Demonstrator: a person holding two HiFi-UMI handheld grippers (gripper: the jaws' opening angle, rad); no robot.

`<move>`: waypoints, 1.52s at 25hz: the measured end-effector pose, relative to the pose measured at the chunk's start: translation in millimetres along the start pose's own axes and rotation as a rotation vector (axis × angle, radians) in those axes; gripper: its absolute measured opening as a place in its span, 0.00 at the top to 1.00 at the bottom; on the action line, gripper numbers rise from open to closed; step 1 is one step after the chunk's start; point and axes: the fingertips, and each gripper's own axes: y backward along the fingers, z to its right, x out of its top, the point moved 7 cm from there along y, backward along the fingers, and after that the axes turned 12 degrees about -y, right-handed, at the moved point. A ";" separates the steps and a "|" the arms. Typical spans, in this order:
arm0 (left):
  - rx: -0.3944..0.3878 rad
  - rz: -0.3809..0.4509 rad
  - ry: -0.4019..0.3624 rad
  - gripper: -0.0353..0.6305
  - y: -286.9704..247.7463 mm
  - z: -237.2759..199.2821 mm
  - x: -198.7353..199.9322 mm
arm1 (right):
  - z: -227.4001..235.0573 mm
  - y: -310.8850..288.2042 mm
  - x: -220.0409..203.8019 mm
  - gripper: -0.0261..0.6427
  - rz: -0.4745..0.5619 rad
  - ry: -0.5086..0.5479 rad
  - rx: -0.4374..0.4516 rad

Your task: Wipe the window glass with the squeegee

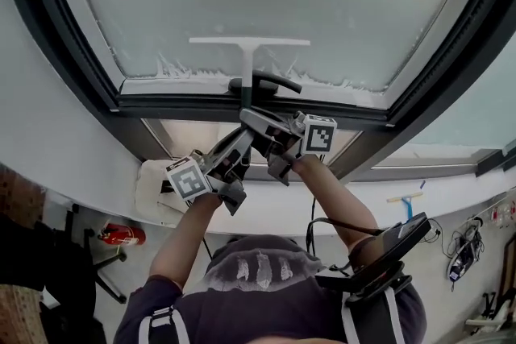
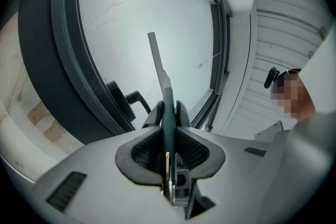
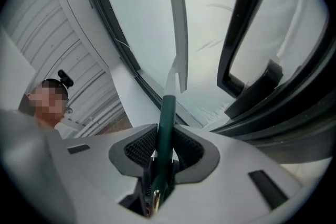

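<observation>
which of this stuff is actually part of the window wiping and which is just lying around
In the job:
squeegee
window glass
left gripper and right gripper, both shut on the squeegee's handle

Lying about:
red fire extinguisher
blue-handled tool
window handle

We take the black lever window handle [image 1: 270,82], on the bottom rail of the dark metal frame [image 1: 201,102], as our mark. Directly above it, the white T-shaped squeegee [image 1: 248,44] lies with its blade against the frosted window glass [image 1: 322,4]. Its shaft runs down past the handle's left end. Just below the handle the right gripper [image 3: 167,136] clamps that shaft. The left gripper [image 2: 167,111] clamps it too, below and left of the handle. Well below and left of the handle stands a red fire extinguisher [image 1: 121,235].
</observation>
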 end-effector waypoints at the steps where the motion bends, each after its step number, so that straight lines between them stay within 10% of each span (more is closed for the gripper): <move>1: -0.006 0.003 -0.004 0.80 0.0 3.9 -1.9 | -2.6 2.9 -1.3 0.81 0.001 0.000 0.005; 27: -0.429 0.122 -0.248 0.80 -231.8 115.5 18.7 | -173.8 102.5 178.9 0.81 0.014 0.419 0.111; 38: -0.493 0.227 -0.294 0.80 -294.2 150.0 58.0 | -225.7 104.2 244.8 0.81 0.050 0.420 0.212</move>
